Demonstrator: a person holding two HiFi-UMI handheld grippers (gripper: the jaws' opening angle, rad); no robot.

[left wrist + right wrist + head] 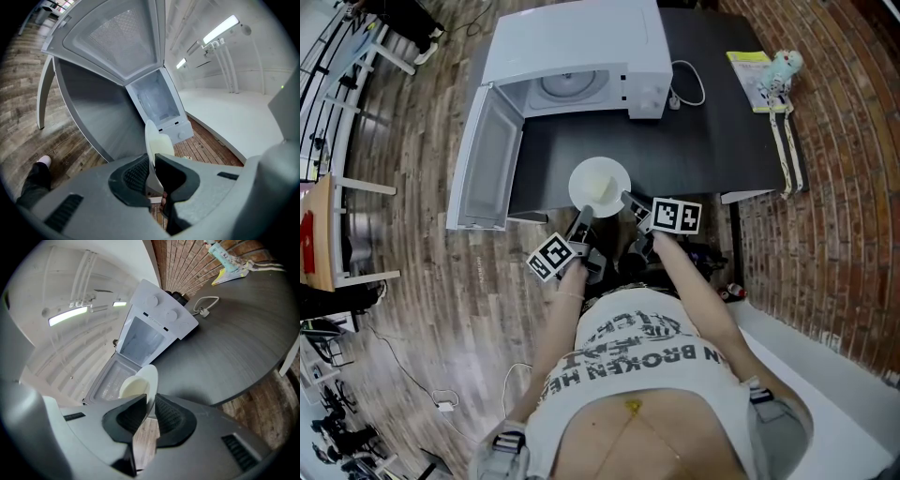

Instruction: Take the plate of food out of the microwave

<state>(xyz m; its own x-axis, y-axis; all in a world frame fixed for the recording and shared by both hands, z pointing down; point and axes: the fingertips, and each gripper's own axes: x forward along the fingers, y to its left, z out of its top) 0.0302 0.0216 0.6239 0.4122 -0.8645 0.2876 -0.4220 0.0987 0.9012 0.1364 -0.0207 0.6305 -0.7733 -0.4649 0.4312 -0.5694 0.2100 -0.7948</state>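
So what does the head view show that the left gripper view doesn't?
Only the head view: the right gripper also on the plate, plus the cable and booklet on the table. Only the left gripper view: the left gripper pinching the plate's rim, and a shoe. Both: the plate outside the open microwave.
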